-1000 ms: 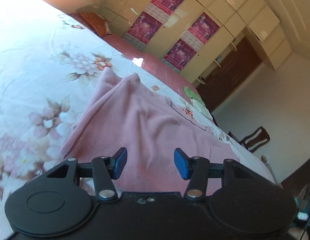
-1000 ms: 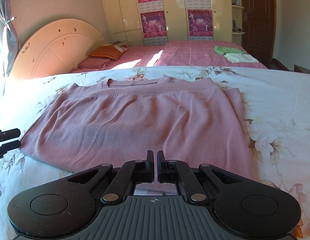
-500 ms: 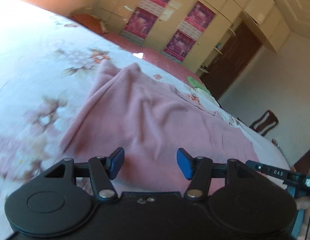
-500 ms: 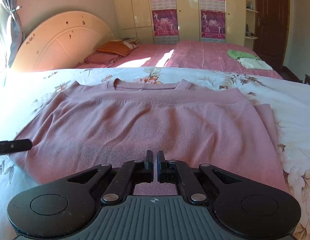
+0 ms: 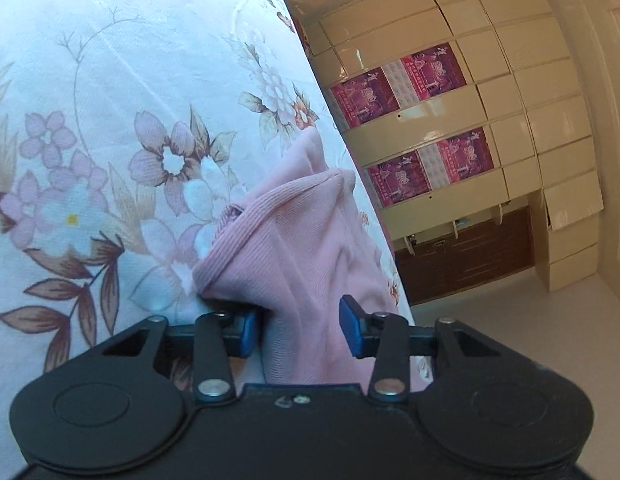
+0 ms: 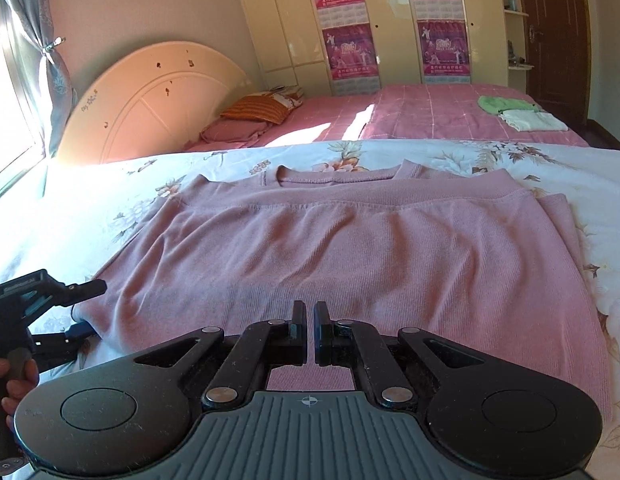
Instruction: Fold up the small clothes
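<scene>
Right, the left gripper has its blue pads spread apart, straddling the corner of the pink sweater. The right gripper has its jaws nearly together at the sweater's near hem; whether cloth is pinched, I can't tell. The sweater lies folded on the floral bedsheet.

Home bedroom, floral bedsheet at 6 o'clock, arched headboard at 10, postered wardrobe at 12, curtained window at 9
</scene>
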Tool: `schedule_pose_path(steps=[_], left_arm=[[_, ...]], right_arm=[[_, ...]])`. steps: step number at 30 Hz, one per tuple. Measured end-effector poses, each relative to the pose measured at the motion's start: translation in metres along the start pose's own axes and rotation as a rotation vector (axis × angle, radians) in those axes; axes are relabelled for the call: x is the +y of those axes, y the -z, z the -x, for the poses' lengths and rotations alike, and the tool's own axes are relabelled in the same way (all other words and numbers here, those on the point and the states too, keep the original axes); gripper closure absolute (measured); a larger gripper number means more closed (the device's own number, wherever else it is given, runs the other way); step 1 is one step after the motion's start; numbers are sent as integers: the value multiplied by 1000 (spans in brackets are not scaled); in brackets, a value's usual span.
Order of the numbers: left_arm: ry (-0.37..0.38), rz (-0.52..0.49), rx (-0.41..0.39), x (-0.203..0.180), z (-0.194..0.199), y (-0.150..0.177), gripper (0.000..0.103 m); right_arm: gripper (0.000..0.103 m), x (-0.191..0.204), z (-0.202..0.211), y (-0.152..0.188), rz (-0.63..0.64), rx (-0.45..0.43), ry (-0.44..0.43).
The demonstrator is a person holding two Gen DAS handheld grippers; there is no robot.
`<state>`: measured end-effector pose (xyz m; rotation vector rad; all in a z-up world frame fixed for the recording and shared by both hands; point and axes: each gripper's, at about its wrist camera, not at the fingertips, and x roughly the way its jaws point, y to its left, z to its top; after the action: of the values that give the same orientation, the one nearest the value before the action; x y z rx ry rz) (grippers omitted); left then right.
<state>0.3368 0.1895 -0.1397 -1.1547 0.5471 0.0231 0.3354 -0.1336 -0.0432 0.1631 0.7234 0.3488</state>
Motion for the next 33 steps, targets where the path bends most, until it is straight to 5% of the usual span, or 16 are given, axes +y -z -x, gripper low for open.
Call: schedule_pose_path(steps=[1,3,6,11,15,24,27,31,33], left_arm=[[4,23,-3,3,-5,-2,84],[13,70,-7,13,-15,-4,88],[19,47,3,6,-18,-6,83],[63,75,17,2,6,10,56],[73,-38,20,-2,12,37,57],[81,53,-127,-1,-14,12,61],[44,48,-153,-3,-13,16,68],[-72,-6,-150,-12,-11,15,94],[-7,-85,-193,-25,5,16,94]], right_arm=[[101,1,-5,-3,1,0,1],[101,2,-17,-9,-14,7,0],[101,3,-35,-18,-38,13,-3],[101,6,-47,-25,-33,9,-13],[101,3,-51,-22,-37,17,-11],[101,0,-62,-25,-52,17,-3],[101,1,-68,-26,-55,16,-5],[101,3,-74,-25,-53,19,3],[101,4,-71,-26,-50,12,0]])
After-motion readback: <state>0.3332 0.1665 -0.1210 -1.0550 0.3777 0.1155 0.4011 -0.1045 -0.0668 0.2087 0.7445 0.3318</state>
